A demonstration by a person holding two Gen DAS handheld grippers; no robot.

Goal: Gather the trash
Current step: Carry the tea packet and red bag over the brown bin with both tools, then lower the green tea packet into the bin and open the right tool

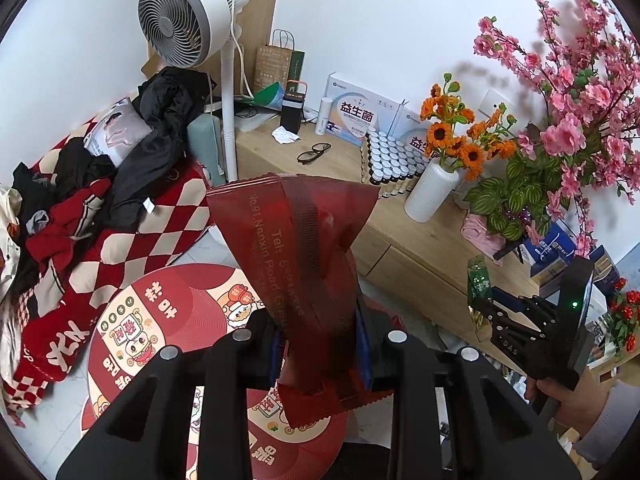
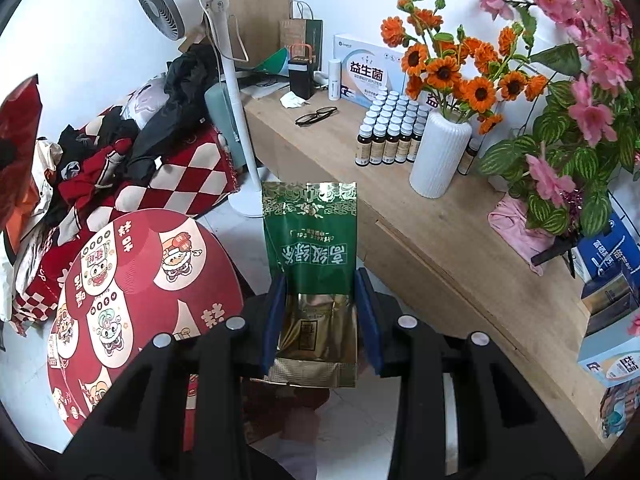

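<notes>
Standing up out of the left gripper (image 1: 320, 356), the red wrapper (image 1: 304, 264) is pinched near its lower end between the blue pads, its crumpled top leaning above the round red table (image 1: 168, 320). The right gripper (image 2: 322, 320) clamps the green and gold packet (image 2: 310, 256) by its side edges, the green printed half sticking out past the fingertips, just right of that table. Beyond the table lies a checkered blanket (image 2: 180, 184) piled with clothes; to the table's right runs a wooden cabinet (image 2: 420, 248) with a white vase (image 2: 438, 156).
</notes>
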